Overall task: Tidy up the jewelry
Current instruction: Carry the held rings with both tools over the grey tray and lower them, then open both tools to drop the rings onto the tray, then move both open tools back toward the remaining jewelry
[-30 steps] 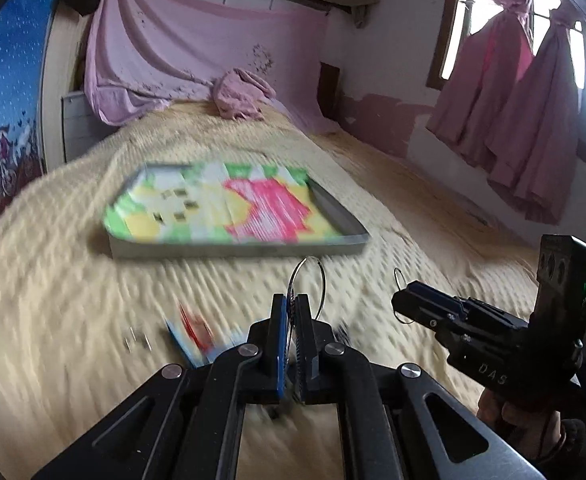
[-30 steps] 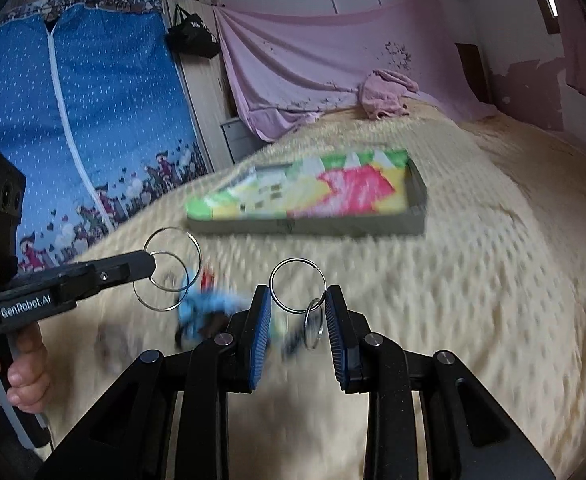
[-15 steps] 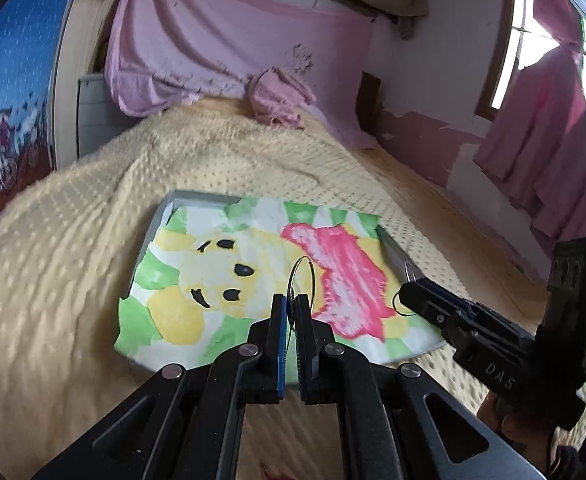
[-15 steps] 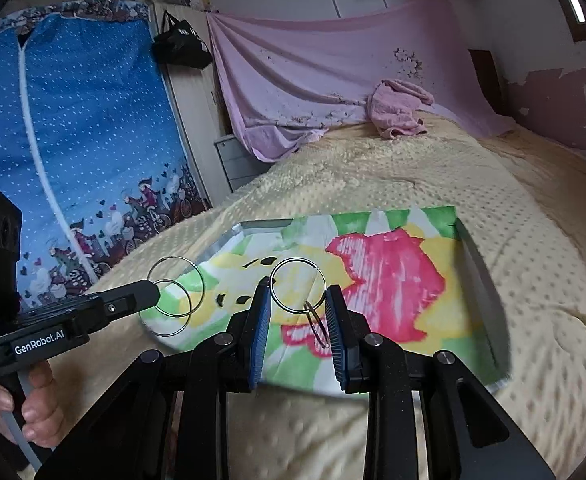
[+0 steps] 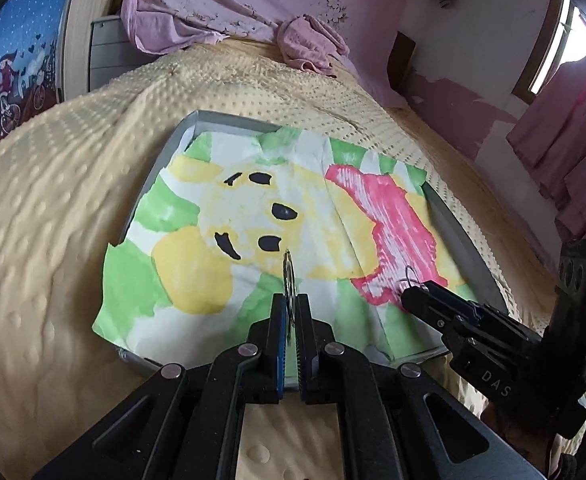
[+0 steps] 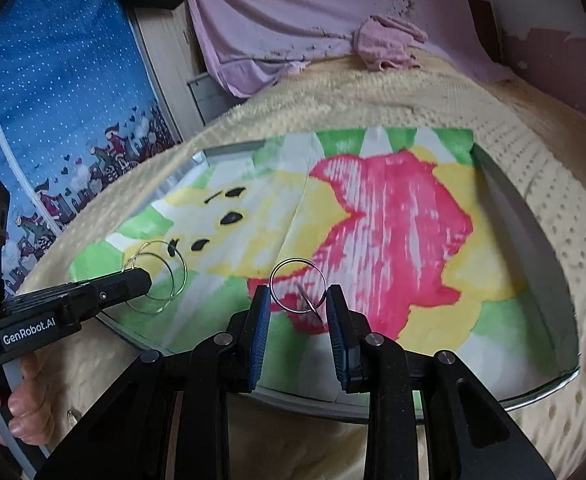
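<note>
Both grippers hold wire hoops over the tray.

The left gripper (image 5: 291, 308) is clamped on a pair of hoops (image 6: 159, 276) above the tray's (image 5: 465, 240) near-left part. The right gripper (image 6: 298, 300) pinches a single hoop (image 6: 298, 291) across its width, above the tray's near middle, over the painted paper (image 6: 373, 220) lining it.

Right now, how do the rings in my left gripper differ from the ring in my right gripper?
The left gripper pinches two large thin rings at their edge, fingers nearly closed. The right gripper holds one smaller ring across its width, fingers spread wider, with a thin hook hanging inside it. All are silver wire hoops, held above the tray.
</note>
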Action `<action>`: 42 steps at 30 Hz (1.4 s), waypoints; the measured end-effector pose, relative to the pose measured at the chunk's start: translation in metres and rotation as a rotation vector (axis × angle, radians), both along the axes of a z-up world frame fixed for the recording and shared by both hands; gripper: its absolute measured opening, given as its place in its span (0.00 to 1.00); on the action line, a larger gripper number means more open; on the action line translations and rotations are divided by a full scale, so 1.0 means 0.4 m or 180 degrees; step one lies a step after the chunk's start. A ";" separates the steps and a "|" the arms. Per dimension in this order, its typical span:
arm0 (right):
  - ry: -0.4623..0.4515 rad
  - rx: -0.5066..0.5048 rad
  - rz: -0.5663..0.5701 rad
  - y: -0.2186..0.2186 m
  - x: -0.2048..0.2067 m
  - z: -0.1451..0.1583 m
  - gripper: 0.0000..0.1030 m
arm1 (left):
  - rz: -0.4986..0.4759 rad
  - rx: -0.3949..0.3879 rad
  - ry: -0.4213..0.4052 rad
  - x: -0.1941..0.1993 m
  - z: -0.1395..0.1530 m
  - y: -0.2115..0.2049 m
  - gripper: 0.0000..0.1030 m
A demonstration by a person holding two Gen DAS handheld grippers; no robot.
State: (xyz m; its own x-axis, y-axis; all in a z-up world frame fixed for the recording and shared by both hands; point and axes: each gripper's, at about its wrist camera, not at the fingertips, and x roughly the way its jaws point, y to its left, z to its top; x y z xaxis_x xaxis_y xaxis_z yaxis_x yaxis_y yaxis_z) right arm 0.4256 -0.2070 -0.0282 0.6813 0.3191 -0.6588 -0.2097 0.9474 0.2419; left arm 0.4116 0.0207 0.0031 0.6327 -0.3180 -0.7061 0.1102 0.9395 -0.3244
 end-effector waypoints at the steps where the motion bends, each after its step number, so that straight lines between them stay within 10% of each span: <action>1: 0.0002 -0.0005 0.0012 -0.002 -0.001 -0.001 0.25 | 0.0000 -0.0001 -0.0023 -0.004 0.001 0.002 0.04; 22: -0.0819 0.0105 -0.0201 -0.073 -0.216 0.108 0.64 | 0.0392 0.0035 -0.1028 -0.229 0.114 0.043 0.89; 42: -0.1634 0.0060 -0.0235 -0.059 -0.559 0.209 0.76 | 0.0509 0.0244 -0.1681 -0.550 0.164 0.075 0.99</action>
